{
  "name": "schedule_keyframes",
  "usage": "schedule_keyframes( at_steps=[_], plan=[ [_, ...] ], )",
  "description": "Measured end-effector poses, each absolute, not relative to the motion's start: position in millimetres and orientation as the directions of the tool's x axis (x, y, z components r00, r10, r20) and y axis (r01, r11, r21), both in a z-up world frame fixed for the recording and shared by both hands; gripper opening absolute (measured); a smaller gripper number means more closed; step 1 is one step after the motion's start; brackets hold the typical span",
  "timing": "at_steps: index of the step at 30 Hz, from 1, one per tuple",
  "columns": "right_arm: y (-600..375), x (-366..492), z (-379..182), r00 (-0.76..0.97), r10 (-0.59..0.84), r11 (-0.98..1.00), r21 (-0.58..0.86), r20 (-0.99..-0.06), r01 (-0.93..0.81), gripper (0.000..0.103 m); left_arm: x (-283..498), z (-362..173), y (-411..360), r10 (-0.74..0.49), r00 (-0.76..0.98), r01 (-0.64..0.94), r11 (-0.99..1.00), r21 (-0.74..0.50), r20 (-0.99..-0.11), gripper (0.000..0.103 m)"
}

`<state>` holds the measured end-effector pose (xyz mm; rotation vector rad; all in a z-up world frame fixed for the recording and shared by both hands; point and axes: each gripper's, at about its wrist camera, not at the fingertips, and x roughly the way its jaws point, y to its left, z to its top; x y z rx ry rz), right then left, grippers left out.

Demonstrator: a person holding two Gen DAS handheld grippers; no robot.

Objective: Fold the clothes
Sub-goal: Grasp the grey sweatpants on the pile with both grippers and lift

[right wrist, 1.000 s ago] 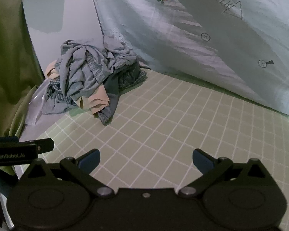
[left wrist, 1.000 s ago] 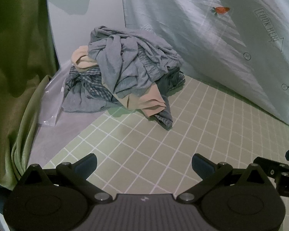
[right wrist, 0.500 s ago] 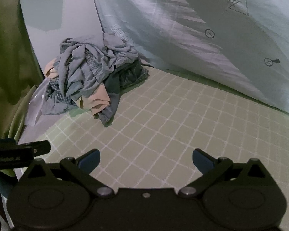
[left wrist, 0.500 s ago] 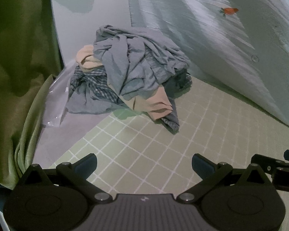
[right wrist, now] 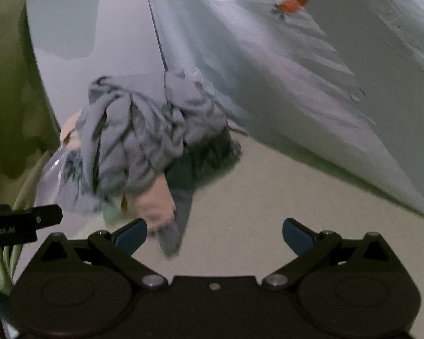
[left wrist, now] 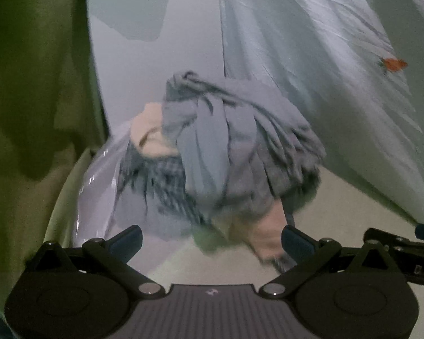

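Hanging at the far left of both views is an olive-green curtain [left wrist: 34,118], with a crumpled clear plastic bag [left wrist: 99,180] at its foot. Beside that bag a tangled heap of clothes [left wrist: 229,147] sits on the pale green mat [right wrist: 268,197]: a grey-blue knit garment [right wrist: 132,132] on top, a peach cloth [right wrist: 155,200] poking out below, and dark checked fabric [left wrist: 161,180] underneath. The left gripper [left wrist: 210,241] faces the heap from close by, jaws wide apart and holding nothing. The right gripper [right wrist: 214,234] is likewise spread open and empty, the heap's lower edge just beyond its left fingertip. Farther right, a pale blue sheet with an orange carrot print [right wrist: 291,4] slopes down to the mat. Both views are motion-blurred.
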<state>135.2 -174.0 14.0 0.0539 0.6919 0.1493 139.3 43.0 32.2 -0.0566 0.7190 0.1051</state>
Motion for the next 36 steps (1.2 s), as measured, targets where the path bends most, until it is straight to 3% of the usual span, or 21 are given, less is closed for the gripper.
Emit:
schedule_keyframes(
  at_steps=[4,8,13,15,18,22,27,36],
  plan=[
    [-153,182,22,0.791,0.147,0.989,0.074,-0.594,-0.129,0.102,188,34,51,0.032,0.753,-0.076,0.996,-0.038,-0.657,0.101],
    [-132,228,24,0.806,0.159,0.987,0.072,-0.57,-0.144,0.09,227,28,57,-0.001,0.747,-0.059,0.996,-0.068,-0.665,0.09],
    [-111,280,9,0.784,0.183,0.981,0.064,-0.593,-0.181,0.077,247,18,61,-0.03,0.735,-0.047,0.994,-0.095,-0.677,0.07],
    [-105,293,0,0.763,0.209,0.976,0.078,-0.612,-0.204,0.07,255,14,63,-0.041,0.731,-0.043,0.993,-0.106,-0.681,0.054],
    [-94,306,-12,0.73,0.242,0.965,0.084,-0.639,-0.247,0.057,267,7,65,-0.059,0.724,-0.036,0.992,-0.123,-0.687,0.042],
    [-87,306,-23,0.715,0.258,0.958,0.077,-0.65,-0.275,0.004,277,3,66,-0.069,0.722,-0.027,0.991,-0.127,-0.689,0.023],
    [-101,277,-15,0.775,0.222,0.968,0.038,-0.591,-0.249,0.002,260,18,67,-0.045,0.754,-0.033,0.994,-0.107,-0.655,0.007],
    [-187,182,14,0.877,0.032,0.998,-0.036,-0.48,-0.056,0.002,192,49,43,-0.067,0.801,0.014,0.996,-0.093,-0.595,0.001]
  ],
)
